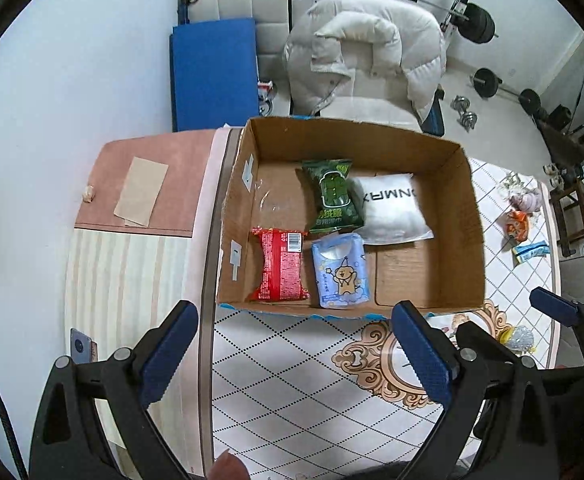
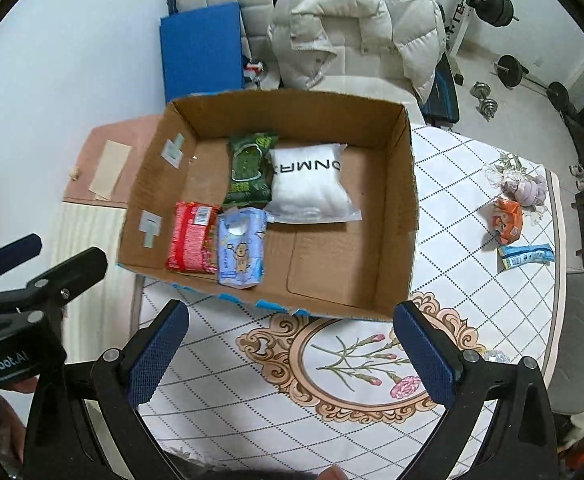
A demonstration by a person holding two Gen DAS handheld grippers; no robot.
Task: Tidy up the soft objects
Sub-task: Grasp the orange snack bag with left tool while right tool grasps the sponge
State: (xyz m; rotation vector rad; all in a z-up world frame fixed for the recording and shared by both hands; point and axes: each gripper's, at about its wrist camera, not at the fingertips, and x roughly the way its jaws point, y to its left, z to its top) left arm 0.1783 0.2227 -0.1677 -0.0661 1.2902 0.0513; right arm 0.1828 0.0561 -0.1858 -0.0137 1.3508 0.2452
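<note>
We hold both grippers, left (image 1: 296, 344) and right (image 2: 292, 344), spread and empty above the box (image 2: 408, 216). Four packs lie side by side inside it, leaving room for the packs (image 2: 508, 220) on the table (image 2: 452, 184).

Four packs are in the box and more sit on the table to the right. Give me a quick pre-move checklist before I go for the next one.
1. Left tongs empty and open: ok.
2. Right tongs empty and open: ok.
3. Free floor in the cardboard box, right half: ok.
4. Orange packet lying clear on the table: ok.
5. Blue packet unobstructed: ok.
6. Purple cloth bundle free of the loose string beside it: cannot tell.
</note>
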